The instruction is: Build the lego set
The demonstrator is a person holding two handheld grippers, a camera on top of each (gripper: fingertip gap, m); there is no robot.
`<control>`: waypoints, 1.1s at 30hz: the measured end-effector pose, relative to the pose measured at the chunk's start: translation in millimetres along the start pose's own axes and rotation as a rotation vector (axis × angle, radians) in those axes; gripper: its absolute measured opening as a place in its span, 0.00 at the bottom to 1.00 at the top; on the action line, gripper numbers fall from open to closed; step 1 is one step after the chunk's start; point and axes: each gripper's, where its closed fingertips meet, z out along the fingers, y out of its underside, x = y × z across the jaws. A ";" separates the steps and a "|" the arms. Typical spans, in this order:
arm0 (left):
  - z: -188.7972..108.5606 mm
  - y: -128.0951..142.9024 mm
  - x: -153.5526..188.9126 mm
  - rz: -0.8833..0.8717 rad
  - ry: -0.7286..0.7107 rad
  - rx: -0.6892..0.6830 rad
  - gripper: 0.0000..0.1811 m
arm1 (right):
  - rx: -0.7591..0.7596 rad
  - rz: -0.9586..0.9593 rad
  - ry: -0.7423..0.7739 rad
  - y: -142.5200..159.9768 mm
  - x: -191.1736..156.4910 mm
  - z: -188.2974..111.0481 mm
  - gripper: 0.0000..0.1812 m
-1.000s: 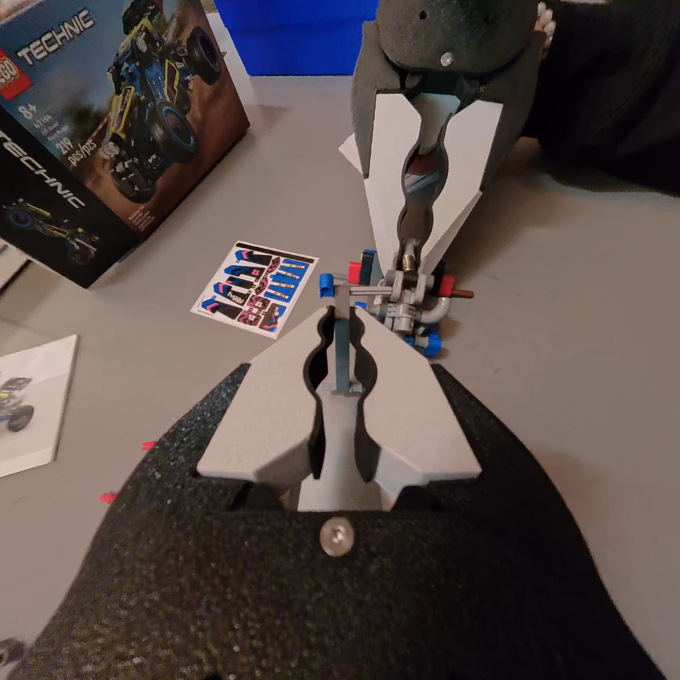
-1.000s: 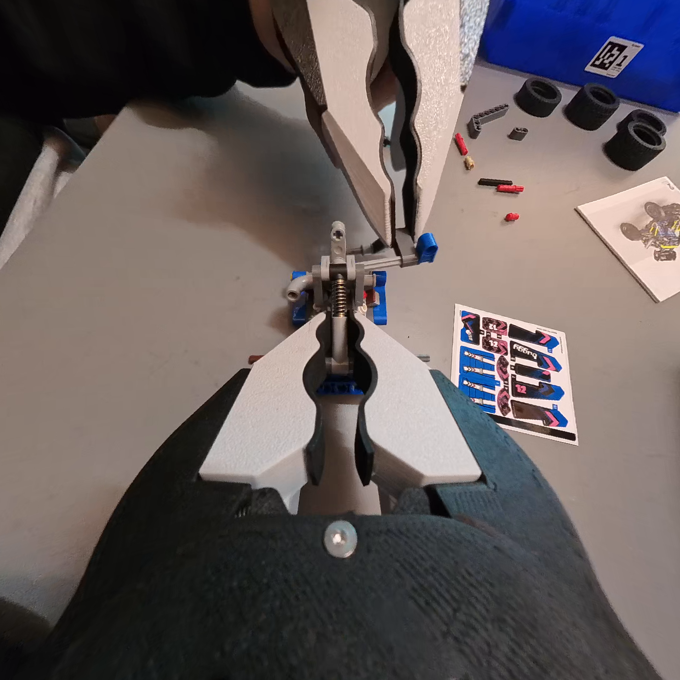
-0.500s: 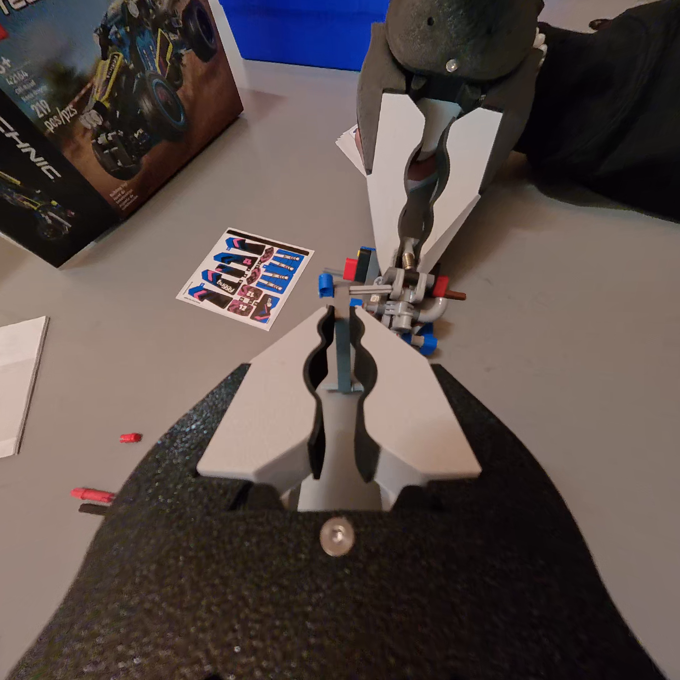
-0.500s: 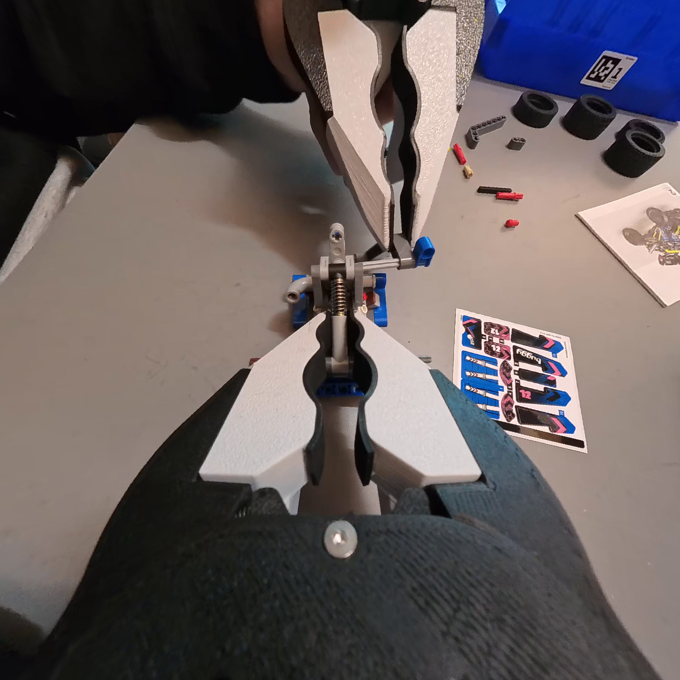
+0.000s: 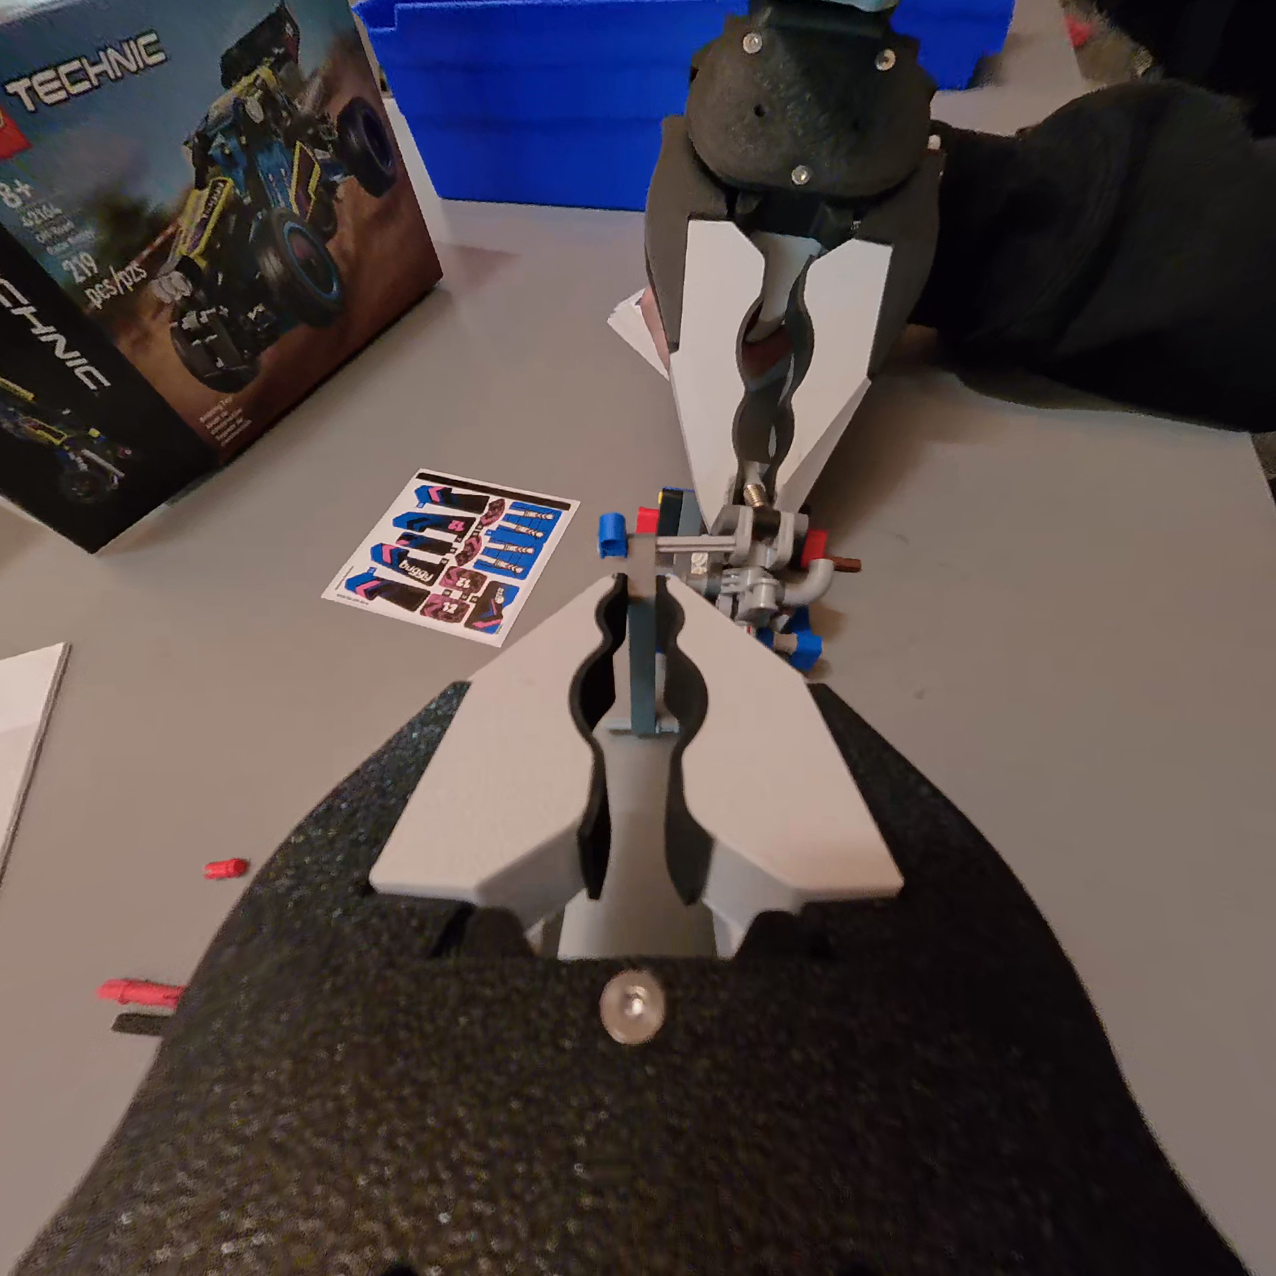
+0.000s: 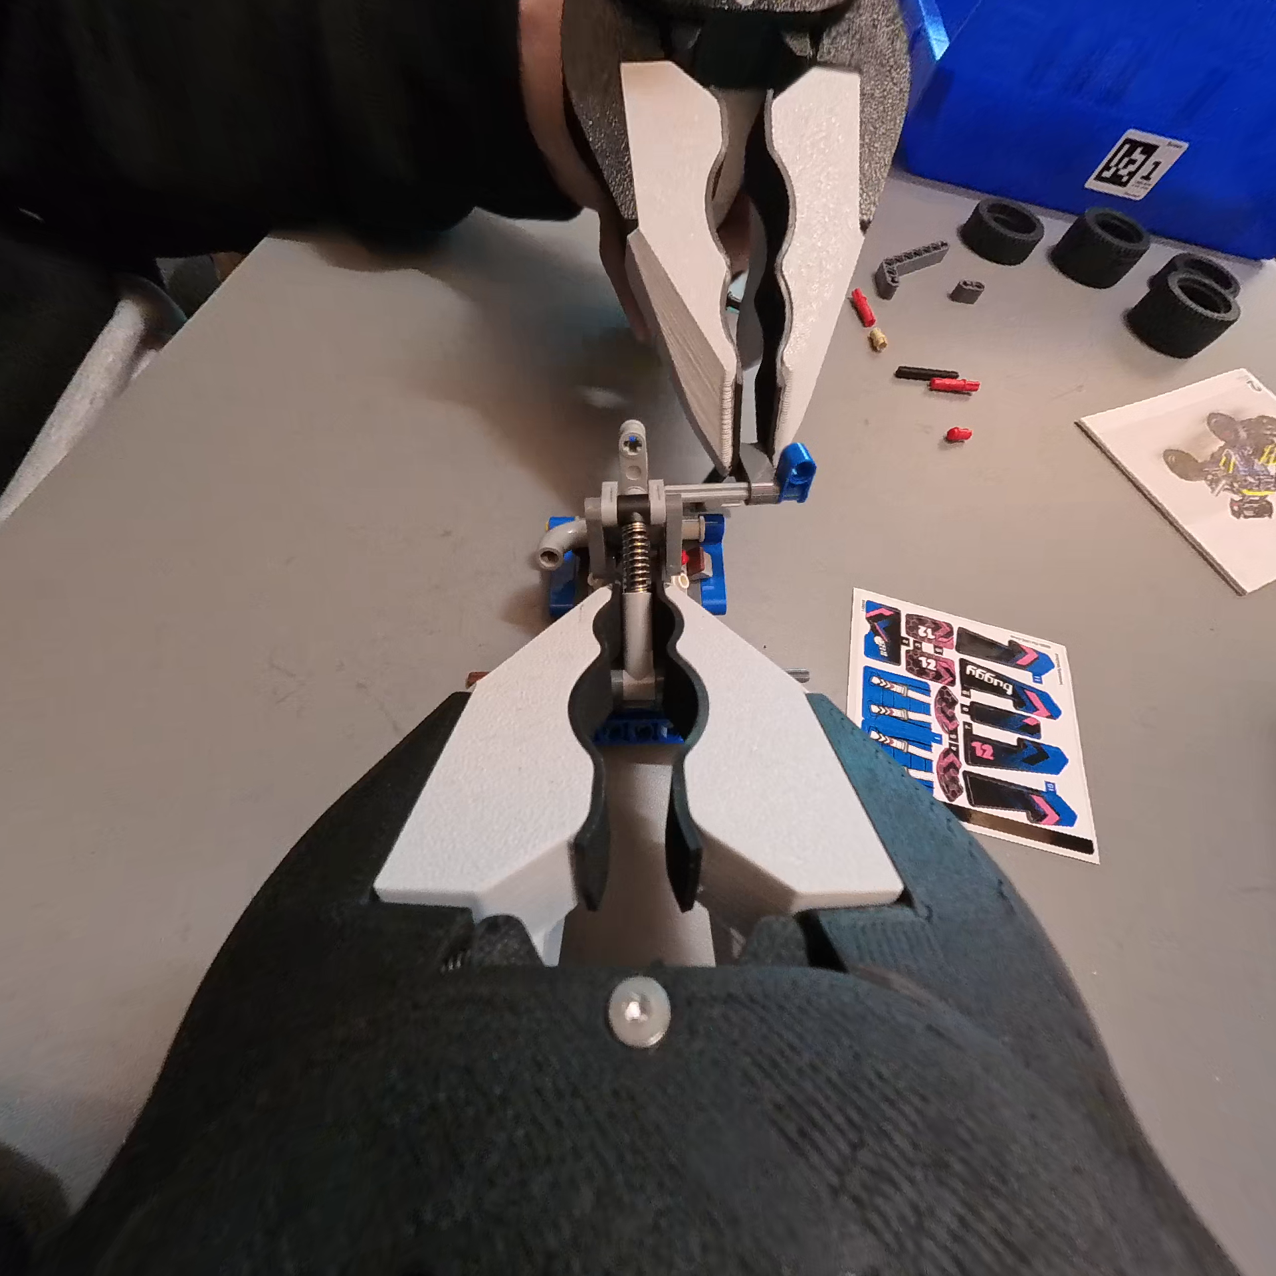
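Observation:
A small grey and blue lego assembly with a sprung shock absorber rests on the grey table. My right gripper is shut on the shock absorber's grey shaft; in the left wrist view it comes down from the top. A grey axle sticks out sideways from the assembly and ends in a blue connector. My left gripper is shut on a dark grey beam that sits on this axle next to the blue connector. In the right wrist view the left gripper reaches down from above.
A lego box stands at far left and a sticker sheet lies beside the assembly. A blue bin, several black tyres, an instruction booklet, a grey L-beam and loose red pins lie around. A person's black sleeve rests on the table. One gripper's finger ends stand about 5 centimetres off the other's.
Both grippers keep their holds and the assembly stays in place. The left gripper has swung a little, so its two fingers face the right wrist view more squarely.

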 end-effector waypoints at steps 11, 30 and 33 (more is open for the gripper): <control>0.2 -8.6 3.3 -0.046 0.030 0.068 0.03 | 0.045 0.026 -0.024 -5.5 -0.3 -4.8 0.03; -11.4 -23.2 7.8 -0.209 0.135 0.174 0.03 | 0.198 0.238 -0.142 -29.6 -5.0 -12.7 0.03; -12.0 -24.1 8.8 -0.244 0.159 0.187 0.03 | 0.207 0.249 -0.158 -30.8 -6.2 -13.1 0.03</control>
